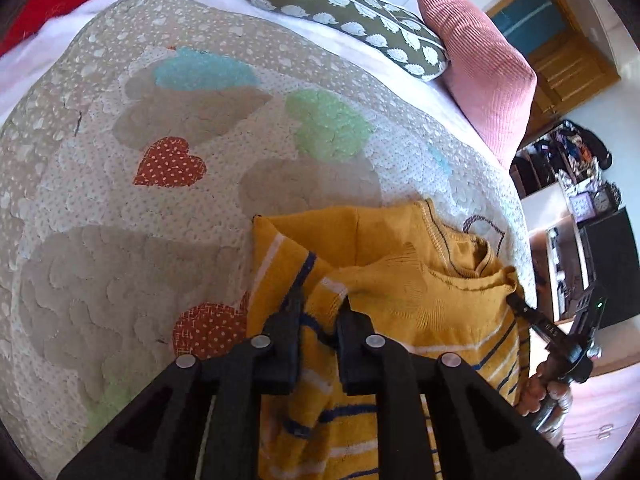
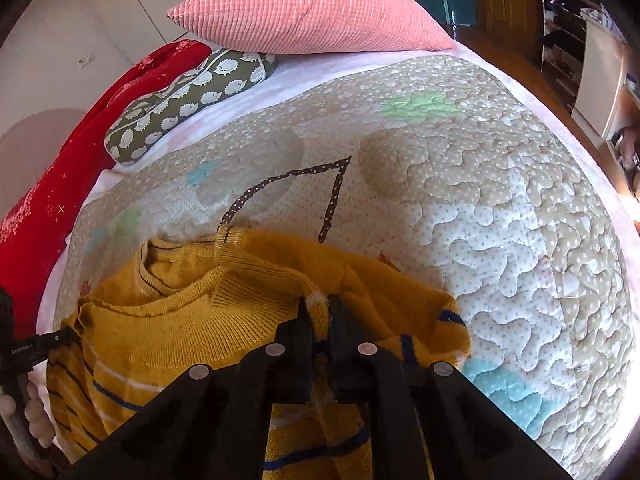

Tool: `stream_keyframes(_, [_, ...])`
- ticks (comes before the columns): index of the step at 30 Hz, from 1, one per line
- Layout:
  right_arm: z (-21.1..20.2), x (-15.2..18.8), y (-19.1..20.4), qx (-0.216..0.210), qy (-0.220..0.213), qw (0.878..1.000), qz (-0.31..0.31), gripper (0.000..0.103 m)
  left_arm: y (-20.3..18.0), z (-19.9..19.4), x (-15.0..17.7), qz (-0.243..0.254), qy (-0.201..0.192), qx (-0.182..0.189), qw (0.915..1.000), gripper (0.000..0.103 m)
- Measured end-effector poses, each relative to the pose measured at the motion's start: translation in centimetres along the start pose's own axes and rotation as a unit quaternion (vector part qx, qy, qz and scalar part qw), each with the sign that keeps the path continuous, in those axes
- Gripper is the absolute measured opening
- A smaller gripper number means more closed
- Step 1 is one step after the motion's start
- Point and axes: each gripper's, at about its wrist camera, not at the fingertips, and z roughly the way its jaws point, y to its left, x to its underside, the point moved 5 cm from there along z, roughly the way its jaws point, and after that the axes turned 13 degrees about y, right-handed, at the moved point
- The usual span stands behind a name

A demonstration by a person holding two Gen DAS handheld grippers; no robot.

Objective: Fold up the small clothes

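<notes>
Nearest me, my left tool [image 1: 318, 312] is clamped on a fold of the mustard-yellow knitted sweater with navy and white stripes [image 1: 400, 292], its two black fingers pinching a striped edge. My right tool [image 2: 319, 314] is closed on the same sweater [image 2: 168, 332], nipping a white-banded bit of knit that looks like a cuff or hem. In the left view I can also see the right tool at the sweater's right edge, with the hand around its handle.

The sweater lies bunched at the near edge of the bed, ribbed collar turned away from me. I judge the step to be carrying a held edge over the body. To do it well, I should keep both tools level, move them together so the knit stays taut without stretching, and lay the fold square to the stripes before letting go. The wool looks soft and thick, so it may spring back unless pressed flat.

Beyond it spreads the beige quilted bedspread with dotted hearts [image 1: 168, 208], puffy with wavy stitching. Farther off rest an olive-green bolster cushion printed with white sheep [image 2: 188, 108], a pink ribbed pillow [image 2: 312, 12] and a red embroidered cloth [image 2: 60, 184] at the far left.
</notes>
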Motion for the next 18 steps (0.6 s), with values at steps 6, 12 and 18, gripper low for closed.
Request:
stream_keyframes(6, [-1.0,0.1,-1.2,-0.003,-0.026,0.999,0.031,0.033,4.8,-2.9,-0.3,-0.104,-0.031,0.090,0.9901,0.036])
stream_keyframes(12, [-4.6,0.7,-0.5,0.026,-0.083,0.996,0.032,0.048,2.4,-6.0,1.9,-0.055,-0.050,0.054,0.9958,0.038])
stream_keyframes(18, [-6.2,1.6,1.6,-0.015,-0.094,0.995,0.029,0.048,-2.6,-4.0,6.4,0.050,-0.041,-0.004,0.9979,0.045])
